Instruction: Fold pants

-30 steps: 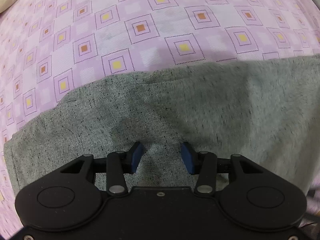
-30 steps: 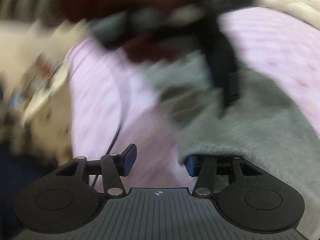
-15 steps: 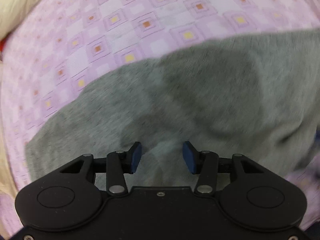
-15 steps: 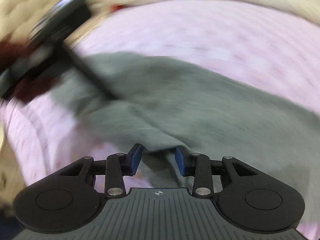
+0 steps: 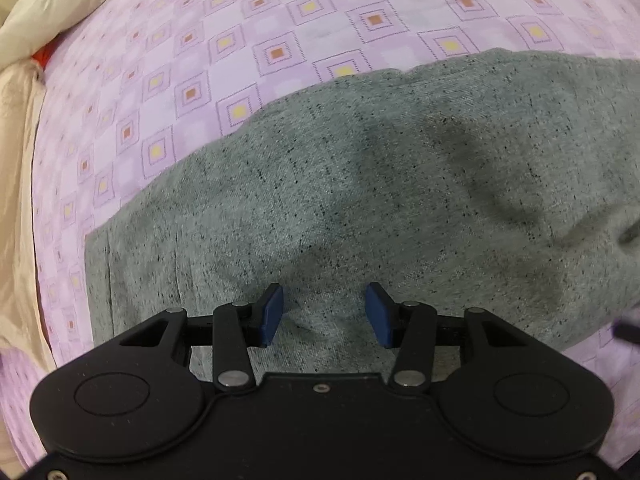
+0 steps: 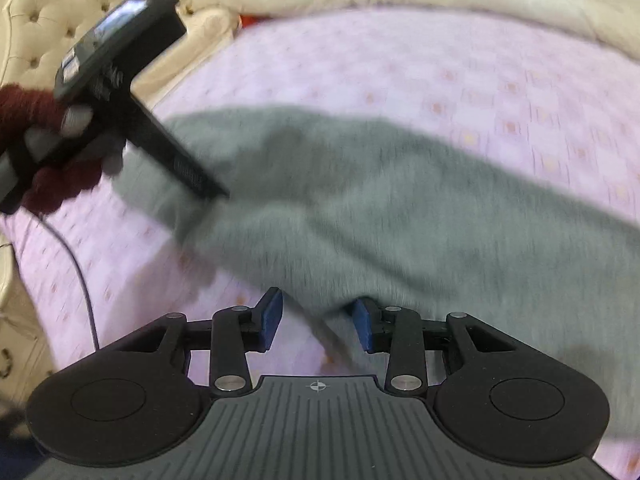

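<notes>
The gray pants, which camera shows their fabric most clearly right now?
The left wrist view: the gray pants are sharp there, speckled weave and hem seam visible on the purple sheet. The right wrist view shows more of their length, but motion-blurred.

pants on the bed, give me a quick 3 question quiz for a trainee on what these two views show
1. True or false: the grey pants lie on a purple checked sheet.
2. Multiple choice: between the left gripper's blue pads there is (a) a raised ridge of pants fabric, (b) a pillow, (c) a cable.
3. Short answer: in the right wrist view, what does the right gripper have at its pads, and what is at the upper left?

Key
1. True.
2. a; the jaws stand apart, not pressing it.
3. An edge of the pants, with the jaws apart; the left gripper, held by a hand in a dark red sleeve.
</notes>
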Demonstrator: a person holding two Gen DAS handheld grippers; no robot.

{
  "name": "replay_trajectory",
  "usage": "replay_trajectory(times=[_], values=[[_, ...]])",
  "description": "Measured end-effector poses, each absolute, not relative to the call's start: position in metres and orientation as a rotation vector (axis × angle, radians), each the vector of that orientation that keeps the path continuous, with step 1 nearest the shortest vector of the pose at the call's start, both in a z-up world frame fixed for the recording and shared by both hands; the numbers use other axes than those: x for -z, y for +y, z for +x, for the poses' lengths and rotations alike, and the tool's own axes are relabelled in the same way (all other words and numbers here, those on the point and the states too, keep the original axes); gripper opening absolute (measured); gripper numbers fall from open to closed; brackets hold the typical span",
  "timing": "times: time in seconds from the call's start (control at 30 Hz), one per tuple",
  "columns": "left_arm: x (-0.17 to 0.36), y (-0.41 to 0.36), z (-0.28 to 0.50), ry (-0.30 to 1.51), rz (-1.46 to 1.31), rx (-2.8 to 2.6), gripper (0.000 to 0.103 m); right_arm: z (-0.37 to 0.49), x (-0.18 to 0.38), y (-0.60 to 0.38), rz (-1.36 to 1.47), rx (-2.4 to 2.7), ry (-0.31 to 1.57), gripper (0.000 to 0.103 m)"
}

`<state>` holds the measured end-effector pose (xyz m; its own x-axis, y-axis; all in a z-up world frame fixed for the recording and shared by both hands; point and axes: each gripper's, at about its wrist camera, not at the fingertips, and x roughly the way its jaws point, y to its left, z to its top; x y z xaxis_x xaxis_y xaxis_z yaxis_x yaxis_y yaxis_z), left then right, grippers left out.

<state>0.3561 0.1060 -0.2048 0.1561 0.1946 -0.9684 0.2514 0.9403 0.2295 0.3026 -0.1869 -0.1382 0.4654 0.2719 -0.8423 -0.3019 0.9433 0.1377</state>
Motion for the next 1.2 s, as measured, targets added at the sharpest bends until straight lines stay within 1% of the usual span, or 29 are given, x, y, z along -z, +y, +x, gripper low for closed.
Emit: replay_trajectory(times=[0.03, 0.07, 0.1, 0.27, 0.3, 0.33, 0.37, 0.4, 0.43, 0.47, 0.5, 0.53, 0.57, 0.6, 0.7, 0.8, 0.87, 0.9, 1.0, 1.03, 1.07, 1.2], values=[[0.205, 0.104, 0.359, 1.425, 0.388, 0.051, 0.056, 0.307, 0.135, -0.18, -0.044, -0.381, 0.999, 0.038], [0.206, 0.103, 0.361, 1.429, 0.396, 0.058, 0.056, 0.309, 0.132, -0.175, -0.055, -0.415, 0.98, 0.043], [0.207, 0.103, 0.363, 1.433, 0.401, 0.064, 0.056, 0.312, 0.132, -0.168, -0.071, -0.446, 0.972, 0.046], [0.215, 0.102, 0.371, 1.435, 0.407, 0.086, 0.056, 0.317, 0.151, -0.152, -0.146, -0.455, 1.048, 0.046], [0.215, 0.103, 0.372, 1.434, 0.406, 0.091, 0.056, 0.318, 0.154, -0.153, -0.139, -0.453, 1.066, 0.044], [0.215, 0.104, 0.373, 1.434, 0.402, 0.096, 0.056, 0.319, 0.153, -0.153, -0.12, -0.453, 1.087, 0.039], [0.215, 0.106, 0.373, 1.434, 0.399, 0.103, 0.056, 0.322, 0.152, -0.154, -0.09, -0.449, 1.112, 0.025], [0.215, 0.109, 0.375, 1.433, 0.398, 0.109, 0.056, 0.327, 0.148, -0.16, 0.0, -0.434, 1.15, 0.02], [0.215, 0.11, 0.375, 1.433, 0.398, 0.119, 0.056, 0.332, 0.142, -0.177, 0.2, -0.414, 1.178, 0.017], [0.213, 0.112, 0.375, 1.43, 0.399, 0.13, 0.056, 0.332, 0.137, -0.198, 0.426, -0.387, 1.157, 0.01], [0.213, 0.113, 0.375, 1.427, 0.401, 0.14, 0.056, 0.33, 0.135, -0.224, 0.678, -0.331, 1.095, 0.008], [0.209, 0.114, 0.373, 1.423, 0.406, 0.151, 0.056, 0.324, 0.138, -0.251, 0.935, -0.245, 1.015, 0.008], [0.209, 0.115, 0.372, 1.416, 0.408, 0.161, 0.056, 0.319, 0.141, -0.264, 1.054, -0.187, 0.975, 0.007], [0.21, 0.116, 0.374, 1.414, 0.411, 0.166, 0.056, 0.316, 0.143, -0.274, 1.106, -0.128, 0.959, 0.007], [0.211, 0.118, 0.374, 1.415, 0.406, 0.172, 0.056, 0.314, 0.142, -0.271, 0.977, -0.092, 1.033, 0.007], [0.211, 0.119, 0.375, 1.413, 0.406, 0.174, 0.056, 0.307, 0.144, -0.263, 0.98, -0.113, 1.061, 0.007], [0.211, 0.119, 0.374, 1.41, 0.401, 0.171, 0.056, 0.307, 0.145, -0.249, 0.885, -0.156, 1.118, 0.007], [0.209, 0.119, 0.372, 1.409, 0.396, 0.167, 0.056, 0.307, 0.142, -0.239, 0.797, -0.194, 1.177, 0.007], [0.208, 0.12, 0.371, 1.411, 0.377, 0.151, 0.056, 0.301, 0.139, -0.194, 0.392, -0.362, 1.355, 0.007], [0.208, 0.121, 0.371, 1.411, 0.373, 0.145, 0.056, 0.295, 0.137, -0.188, 0.314, -0.366, 1.359, 0.008], [0.207, 0.121, 0.371, 1.411, 0.368, 0.14, 0.055, 0.291, 0.135, -0.19, 0.305, -0.352, 1.35, 0.008], [0.197, 0.122, 0.367, 1.397, 0.327, 0.106, 0.055, 0.265, 0.107, -0.235, 0.409, -0.172, 1.232, 0.008]])
